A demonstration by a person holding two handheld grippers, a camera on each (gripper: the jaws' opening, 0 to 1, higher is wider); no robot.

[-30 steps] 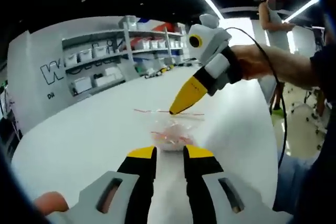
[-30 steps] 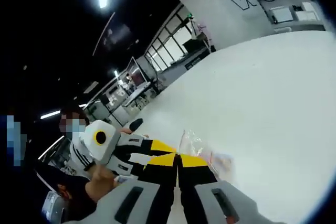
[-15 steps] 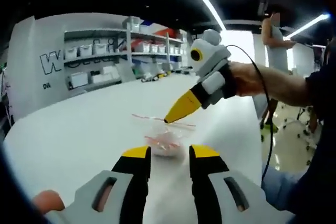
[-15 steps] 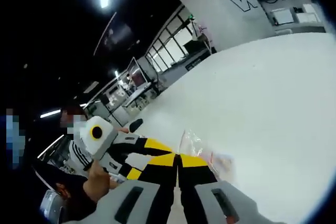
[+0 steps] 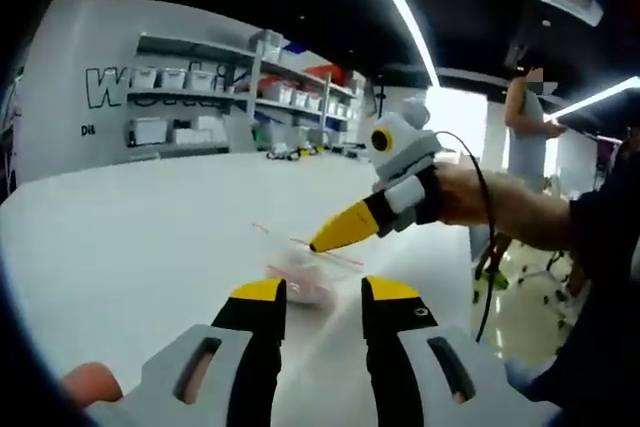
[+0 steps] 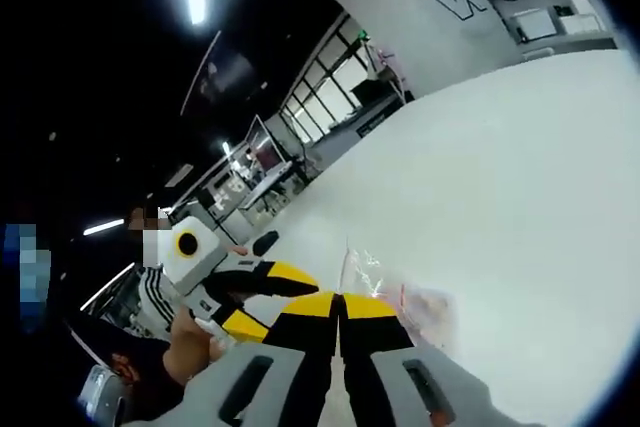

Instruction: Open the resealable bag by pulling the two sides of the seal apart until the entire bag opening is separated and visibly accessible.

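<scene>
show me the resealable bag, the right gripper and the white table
resealable bag (image 5: pixel 300 277), left gripper view, on its clear body with pink contents.
right gripper (image 5: pixel 318 244), left gripper view, at the tip of its closed yellow jaws.
white table (image 6: pixel 520 187), right gripper view, on a bare stretch of tabletop.

Left gripper (image 5: pixel 322 297): jaws parted, bag (image 5: pixel 300 277) just ahead on the table (image 5: pixel 120 237). Right gripper (image 5: pixel 325 241): tip closed, at the bag's far seal edge.

Low, close views (bag (image 5: pixel 300 277) shared)
</scene>
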